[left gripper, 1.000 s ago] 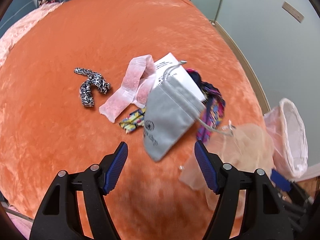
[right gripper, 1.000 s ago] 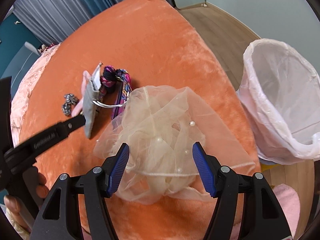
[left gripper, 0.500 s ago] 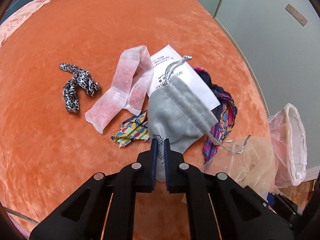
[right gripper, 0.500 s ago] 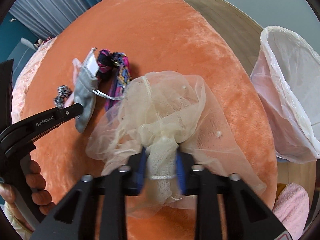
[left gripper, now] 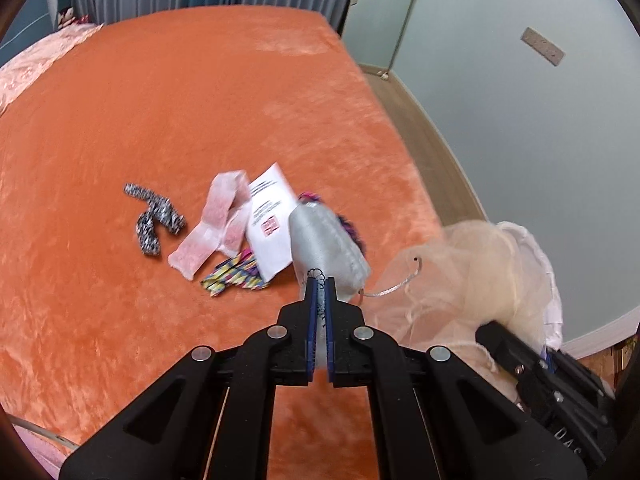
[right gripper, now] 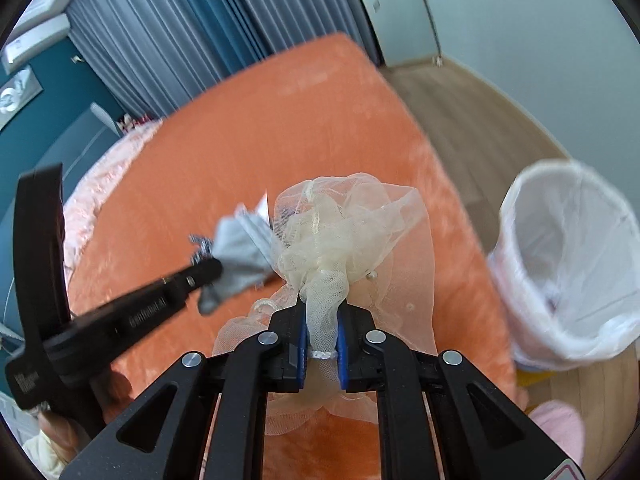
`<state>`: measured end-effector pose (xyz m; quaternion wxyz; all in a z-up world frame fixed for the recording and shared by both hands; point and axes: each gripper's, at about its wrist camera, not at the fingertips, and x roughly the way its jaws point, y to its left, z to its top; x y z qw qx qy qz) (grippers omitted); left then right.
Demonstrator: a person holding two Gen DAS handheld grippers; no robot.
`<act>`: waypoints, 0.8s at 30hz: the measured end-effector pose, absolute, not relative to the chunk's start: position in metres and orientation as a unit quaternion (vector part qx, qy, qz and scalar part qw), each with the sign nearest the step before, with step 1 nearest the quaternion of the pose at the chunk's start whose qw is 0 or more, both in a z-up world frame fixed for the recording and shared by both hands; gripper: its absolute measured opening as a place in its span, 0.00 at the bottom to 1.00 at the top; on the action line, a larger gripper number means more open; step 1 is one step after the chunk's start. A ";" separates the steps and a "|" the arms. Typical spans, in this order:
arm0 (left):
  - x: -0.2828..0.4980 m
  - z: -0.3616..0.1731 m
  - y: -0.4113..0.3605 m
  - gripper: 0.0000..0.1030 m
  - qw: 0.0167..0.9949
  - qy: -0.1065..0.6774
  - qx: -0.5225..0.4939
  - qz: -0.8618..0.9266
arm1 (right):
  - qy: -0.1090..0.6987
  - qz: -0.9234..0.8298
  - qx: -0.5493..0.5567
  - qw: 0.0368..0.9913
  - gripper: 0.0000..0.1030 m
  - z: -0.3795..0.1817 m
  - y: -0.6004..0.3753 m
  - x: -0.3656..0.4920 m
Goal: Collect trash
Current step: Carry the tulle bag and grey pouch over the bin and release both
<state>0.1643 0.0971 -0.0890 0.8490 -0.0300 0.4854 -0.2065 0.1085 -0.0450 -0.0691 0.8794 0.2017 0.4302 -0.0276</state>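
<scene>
My left claw [left gripper: 319, 300] is clamped on the grey drawstring fabric pouch [left gripper: 326, 246], which hangs lifted above the orange plush bed [left gripper: 200, 100]. My right claw [right gripper: 322, 330] pinches a gathered neck of the cream tulle netting with small pearls [right gripper: 344, 228], raised off the bed near its right edge. The white plastic-lined bin [right gripper: 568, 264] stands on the floor just off that edge. On the bed lie a leopard-print scrunchie [left gripper: 154, 218], a pink translucent zip bag [left gripper: 214, 226], a white printed paper sheet [left gripper: 270, 224] and a multicoloured striped wrapper [left gripper: 234, 274].
</scene>
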 end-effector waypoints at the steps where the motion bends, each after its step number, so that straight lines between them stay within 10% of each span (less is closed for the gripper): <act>1: 0.162 -0.080 0.092 0.03 0.852 0.478 -0.030 -0.213 | 0.419 -0.030 0.200 0.885 0.11 -0.060 -0.048 0.107; 24: 0.090 0.042 -0.077 0.03 0.851 0.374 0.050 -0.365 | 0.249 -0.170 0.262 0.917 0.11 0.039 -0.214 0.009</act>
